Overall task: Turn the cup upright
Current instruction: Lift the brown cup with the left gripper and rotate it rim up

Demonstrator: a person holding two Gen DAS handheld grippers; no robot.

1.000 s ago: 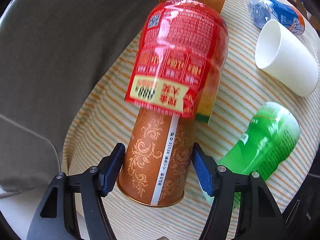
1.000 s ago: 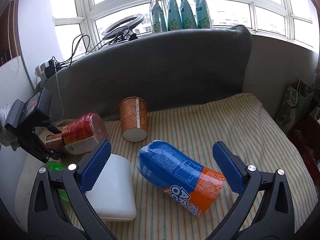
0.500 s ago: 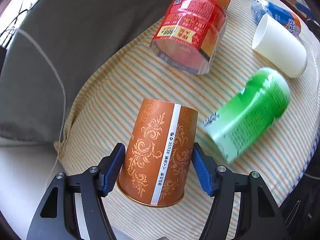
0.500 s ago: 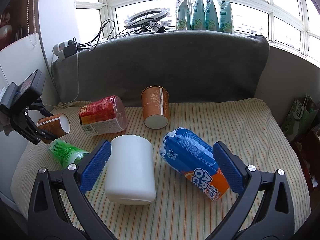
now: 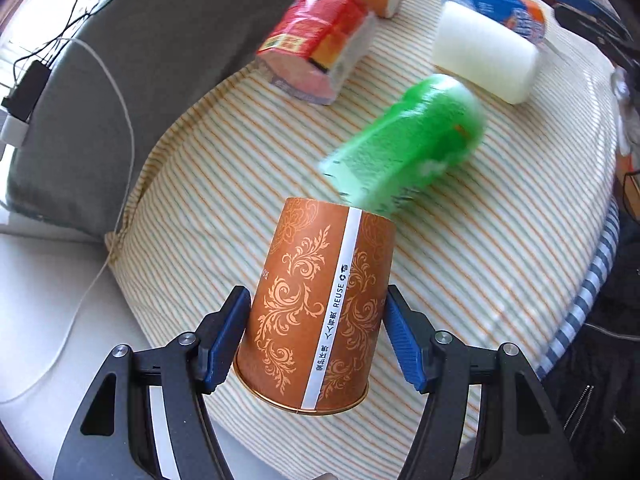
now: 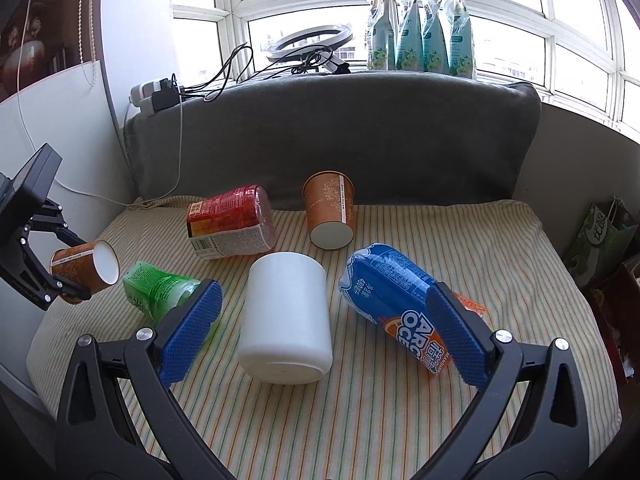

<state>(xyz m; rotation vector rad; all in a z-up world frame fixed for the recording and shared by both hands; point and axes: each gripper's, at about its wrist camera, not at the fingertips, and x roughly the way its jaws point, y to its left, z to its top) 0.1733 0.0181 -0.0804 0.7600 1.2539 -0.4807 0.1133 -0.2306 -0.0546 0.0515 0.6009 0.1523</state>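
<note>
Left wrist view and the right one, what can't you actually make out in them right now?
- Green bottle: motion-blurred in the left wrist view, label unreadable.
- Brown cup in the left gripper: its mouth faces away in both views, inside unseen.
- Blue pack: the right gripper's finger covers part of its print.
- White cup: mouth hidden in both views.

Motion blur smears the green bottle (image 5: 404,148); the brown cup (image 5: 316,308) hides its lower end.
</note>
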